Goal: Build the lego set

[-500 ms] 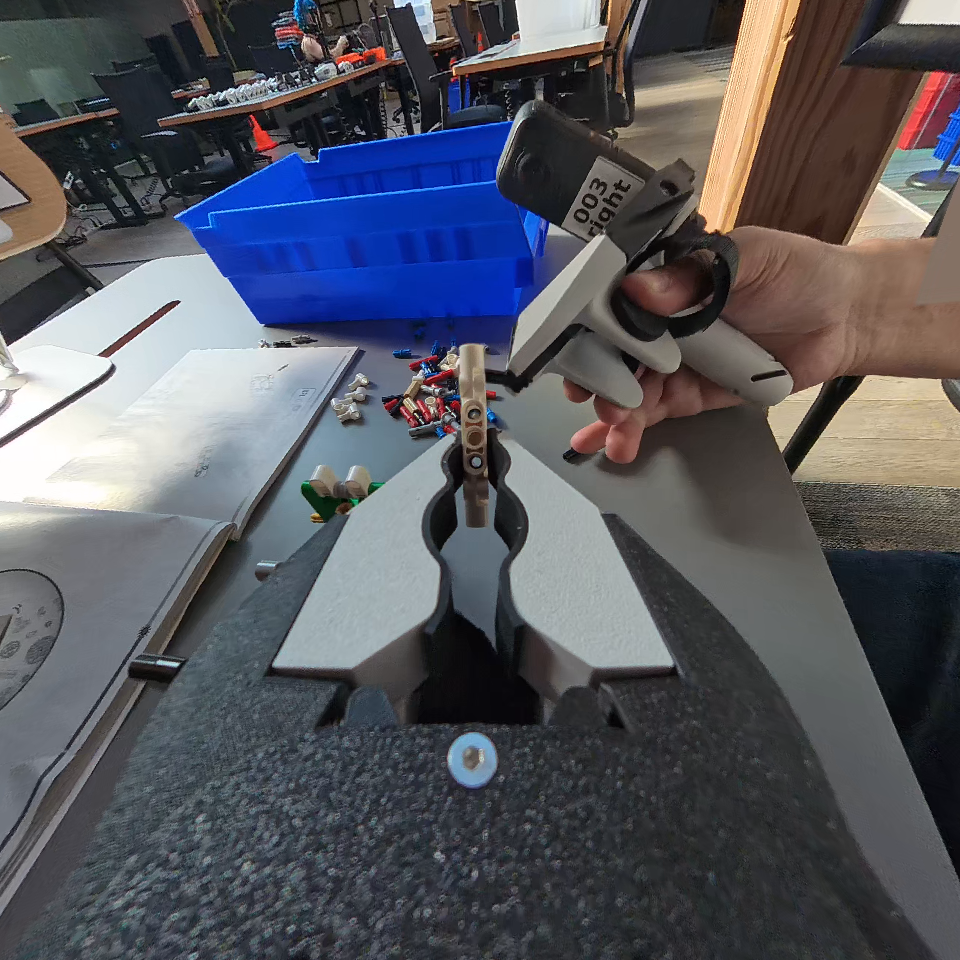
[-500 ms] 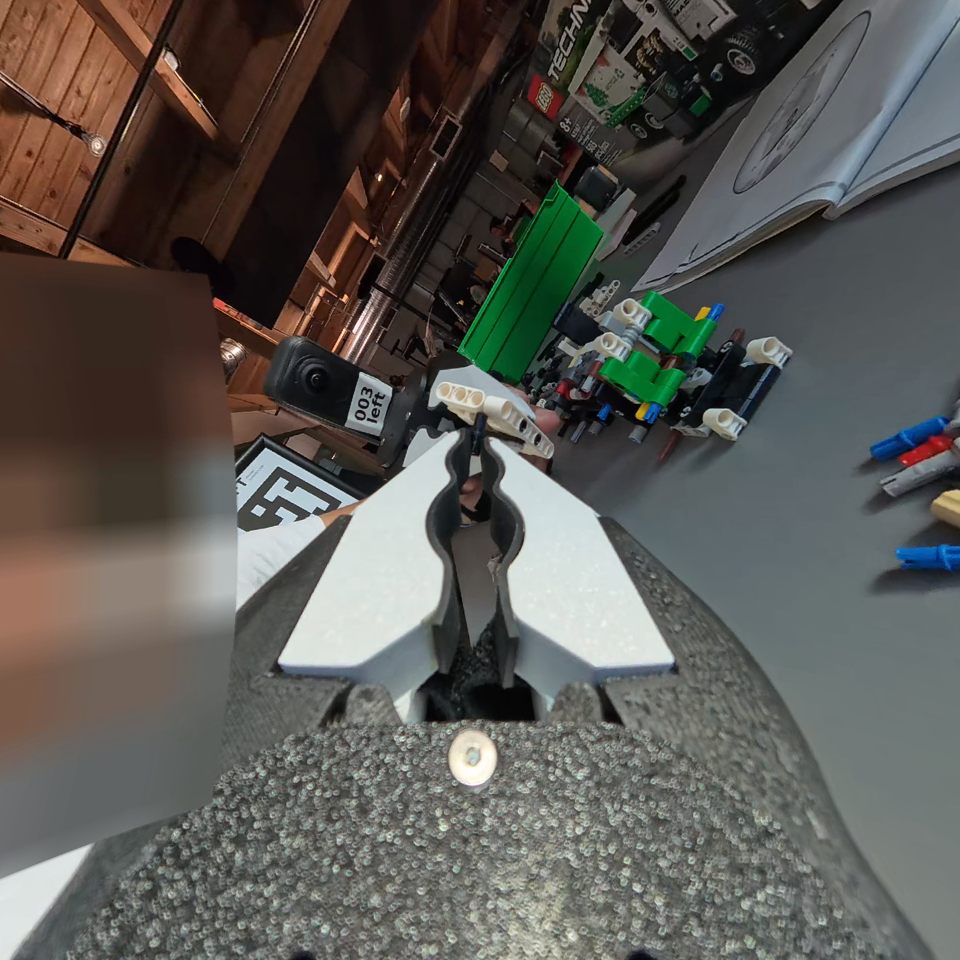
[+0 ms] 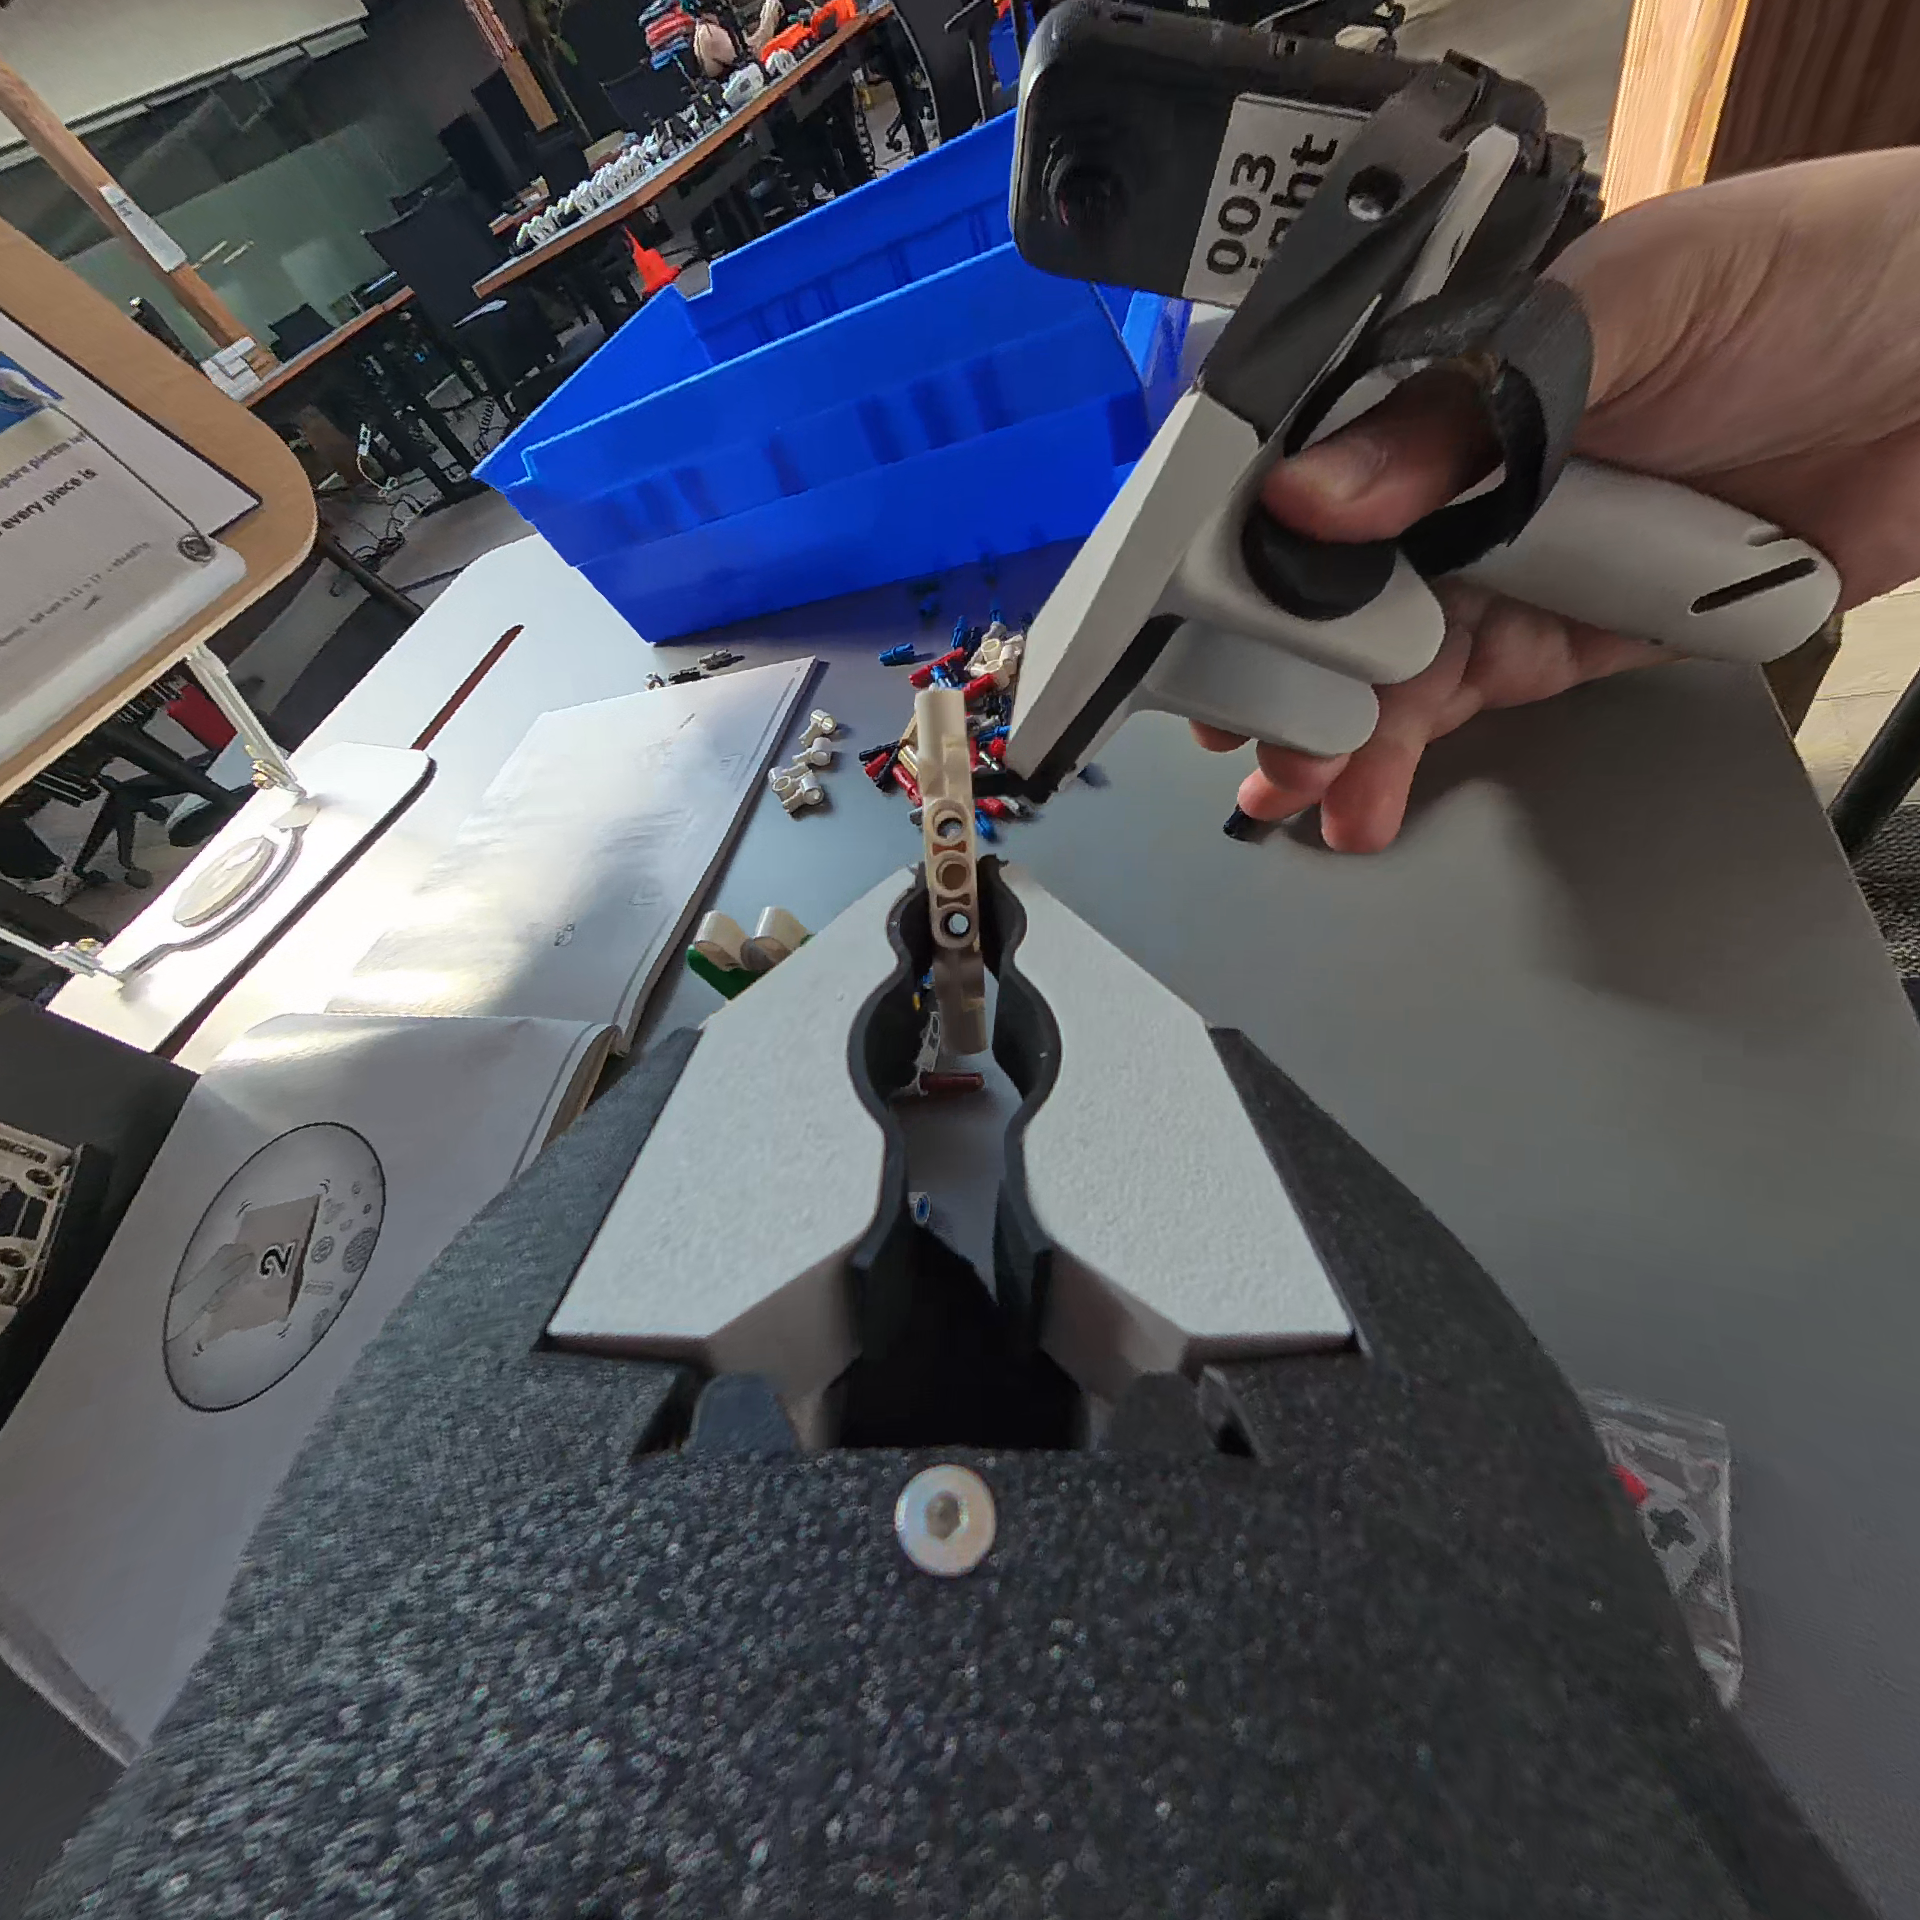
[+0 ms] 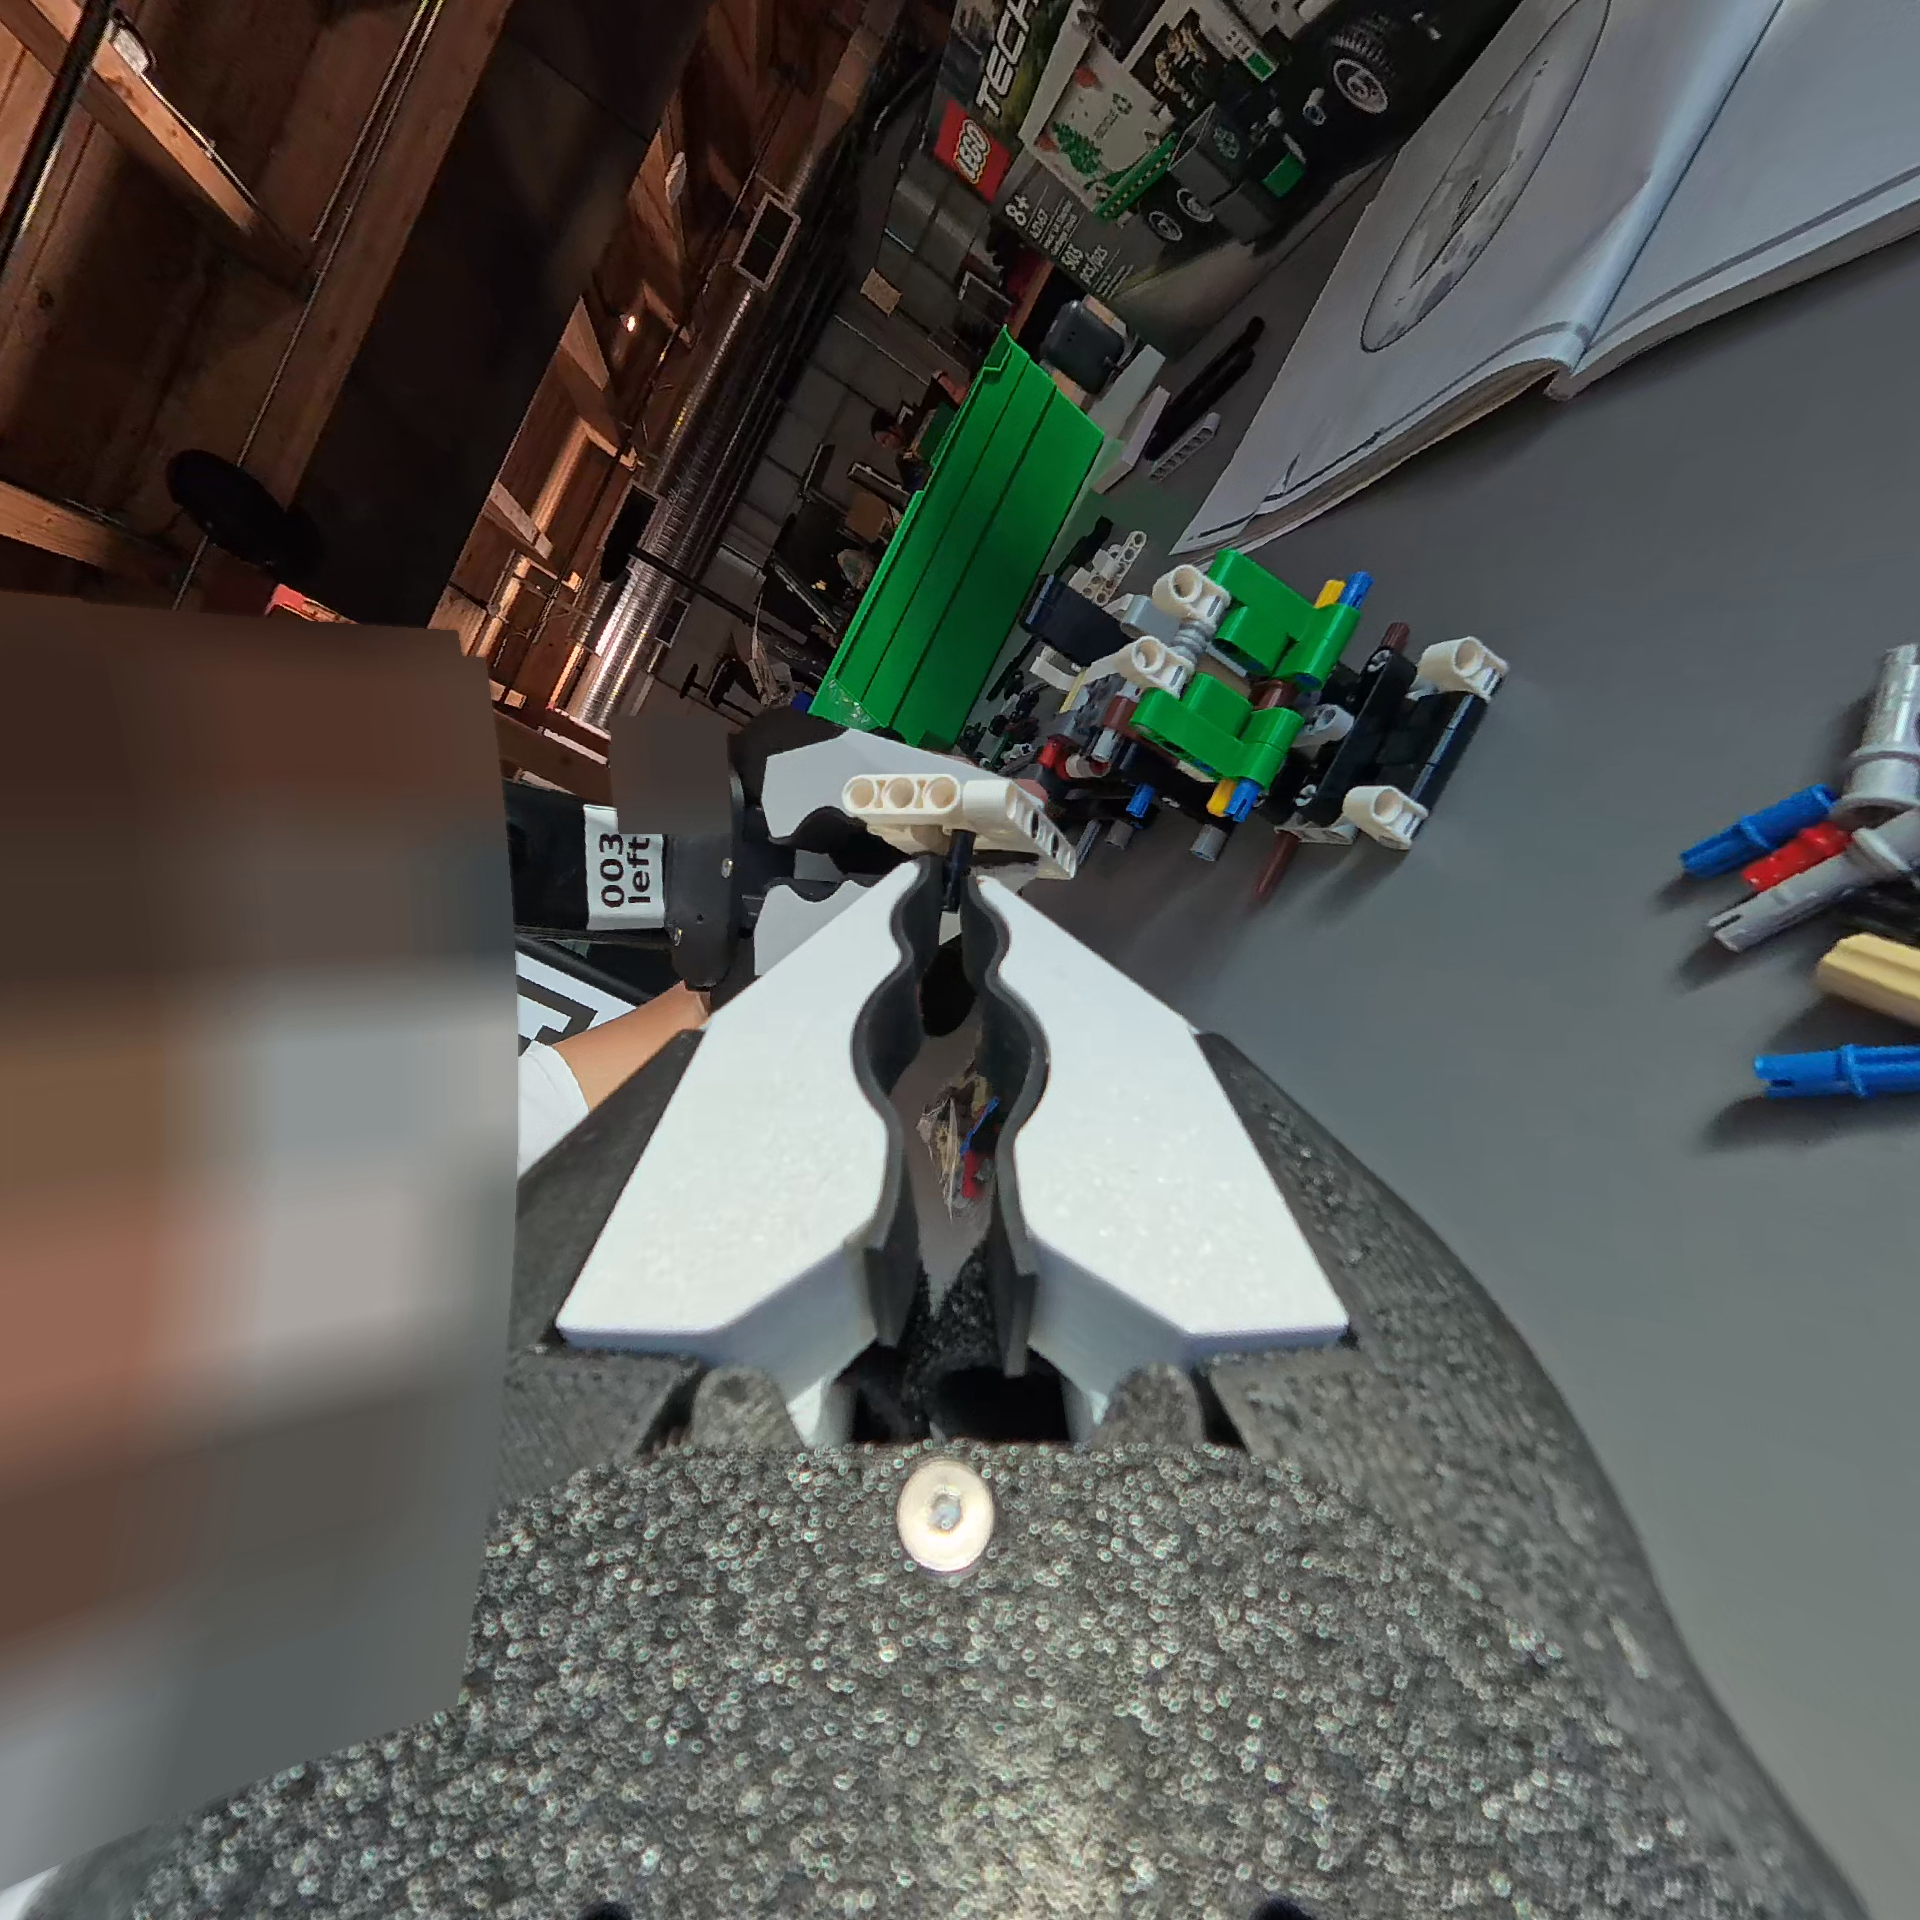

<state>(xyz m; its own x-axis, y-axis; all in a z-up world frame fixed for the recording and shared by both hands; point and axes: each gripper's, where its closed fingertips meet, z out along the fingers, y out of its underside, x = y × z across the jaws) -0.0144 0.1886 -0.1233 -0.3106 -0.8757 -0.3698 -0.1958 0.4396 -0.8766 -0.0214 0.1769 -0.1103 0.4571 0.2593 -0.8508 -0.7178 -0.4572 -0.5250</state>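
Left hand-held gripper (image 3: 954, 914): closed on a cream perforated beam (image 3: 951, 821), both pads pressed on its lower part; the beam stands upright and rises past the fingertips, above the middle of the grey bench (image 3: 1403, 1091).
Right hand-held gripper (image 4: 954, 878): nearly closed, its tips pinching a small dark pin (image 4: 956, 862) whose far end meets the underside of the cream perforated beam; in the left wrist view a hand (image 3: 1683, 436) holds it tilted down, its fingertips over the pile of small pins.
Pile of small pins (image 3: 956, 717): red, blue, black and tan pieces scattered just behind the beam, short of the bench's far edge.
Blue bins (image 3: 831, 447): stacked along the far edge, closing off that side.
Open booklet (image 3: 582, 862): lies flat towards the left edge, its near page running under the left hand-held gripper's body.
Green and black assembly (image 4: 1278, 707): sits on the bench beside the booklet, apart from both grippers.
Green tray (image 4: 966, 561): propped on edge behind the assembly.
Open room: the bench's right half is bare grey up to its curved right edge; a clear plastic bag (image 3: 1673, 1527) lies by the near right edge.
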